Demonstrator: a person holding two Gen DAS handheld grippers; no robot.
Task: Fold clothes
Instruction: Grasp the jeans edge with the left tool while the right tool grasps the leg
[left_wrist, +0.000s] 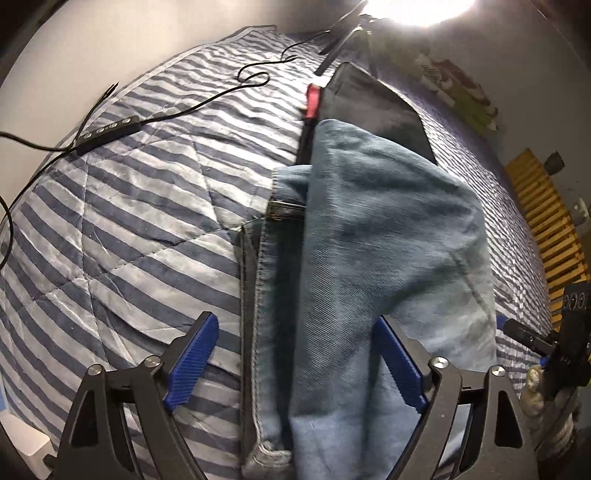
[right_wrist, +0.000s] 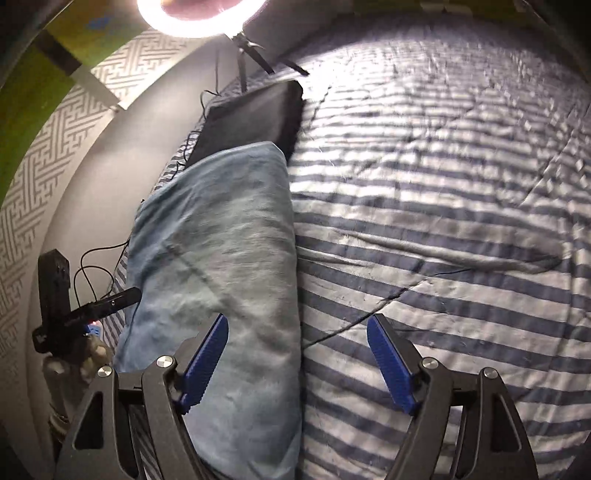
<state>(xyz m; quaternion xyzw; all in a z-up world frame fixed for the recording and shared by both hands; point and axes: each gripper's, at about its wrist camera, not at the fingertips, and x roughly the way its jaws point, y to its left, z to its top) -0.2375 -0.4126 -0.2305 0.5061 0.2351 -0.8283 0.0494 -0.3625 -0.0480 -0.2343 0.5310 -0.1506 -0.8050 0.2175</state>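
Jeans (left_wrist: 388, 229) lie folded lengthwise into a long narrow strip on the striped quilt (left_wrist: 129, 206), pale blue denim with the inner seam and a bit of waistband showing along the strip's left edge. From my left gripper (left_wrist: 295, 365) I see the jaws spread wide, straddling the near end of the strip without pressing it; the same goes for my right gripper (right_wrist: 299, 365), which stands released with one blue pad over the denim and the other over the quilt. The far end of the jeans overlaps a dark flat object (left_wrist: 373, 107) I can't identify. A ring lamp (right_wrist: 201, 18) blows out the top of both views, and the strip's near end is cut off below.
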